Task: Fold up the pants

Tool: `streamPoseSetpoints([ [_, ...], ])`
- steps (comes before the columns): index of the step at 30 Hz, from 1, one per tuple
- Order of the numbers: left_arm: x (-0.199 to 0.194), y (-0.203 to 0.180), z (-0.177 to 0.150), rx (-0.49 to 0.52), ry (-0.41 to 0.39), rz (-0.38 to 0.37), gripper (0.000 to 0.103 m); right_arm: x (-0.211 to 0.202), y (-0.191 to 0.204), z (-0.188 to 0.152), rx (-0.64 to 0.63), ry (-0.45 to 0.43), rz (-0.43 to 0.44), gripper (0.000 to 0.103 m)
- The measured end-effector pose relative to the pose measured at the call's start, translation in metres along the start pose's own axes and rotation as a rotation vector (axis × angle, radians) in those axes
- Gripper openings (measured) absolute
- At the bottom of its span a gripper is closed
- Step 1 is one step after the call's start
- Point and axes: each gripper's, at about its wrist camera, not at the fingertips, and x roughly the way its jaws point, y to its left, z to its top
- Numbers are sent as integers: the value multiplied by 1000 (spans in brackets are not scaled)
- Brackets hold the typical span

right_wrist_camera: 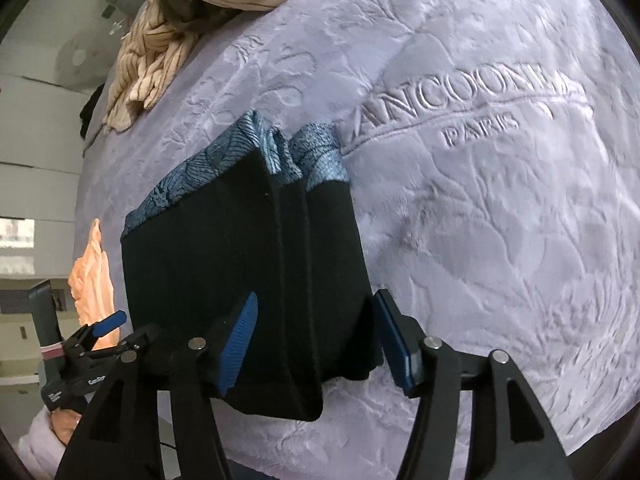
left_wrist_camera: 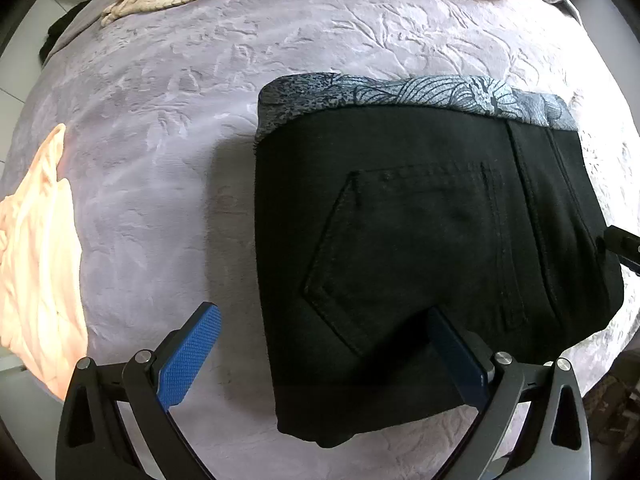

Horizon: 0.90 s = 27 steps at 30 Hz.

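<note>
Pants (left_wrist_camera: 420, 240) look folded into a compact stack on the blanket (left_wrist_camera: 160, 160); left gripper (left_wrist_camera: 320, 356) and right gripper (right_wrist_camera: 316, 340) both wide, holding nothing.

Both tools are the same build: matte black curved arms with triangular cutouts near the base, and round silver pivot screws at the joints. The left tool (left_wrist_camera: 320, 344) has bright blue finger pads (left_wrist_camera: 188, 356) with a fine diamond-grid texture; the other pad looks darker navy from the side. The right tool (right_wrist_camera: 320, 340) has a ribbed blue pad (right_wrist_camera: 239, 344) and a smooth navy one. In the right wrist view the left tool's body shows small white lettering, too tiny to read.
</note>
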Motion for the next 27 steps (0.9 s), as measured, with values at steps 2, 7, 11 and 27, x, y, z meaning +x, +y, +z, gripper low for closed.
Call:
streamPoseSetpoints([
  [2, 1, -3, 0, 1, 2, 0, 103, 1, -2, -1, 6, 4, 8, 68],
  [7, 9, -4, 1, -14, 17, -14, 103, 2, -3, -3, 3, 11, 18, 73],
  [11, 13, -3, 1, -20, 21, -21, 103, 1, -5, -3, 4, 13, 28, 74],
  [27, 47, 25, -1, -142, 123, -213, 103, 9, -12, 3, 10, 62, 86, 80],
])
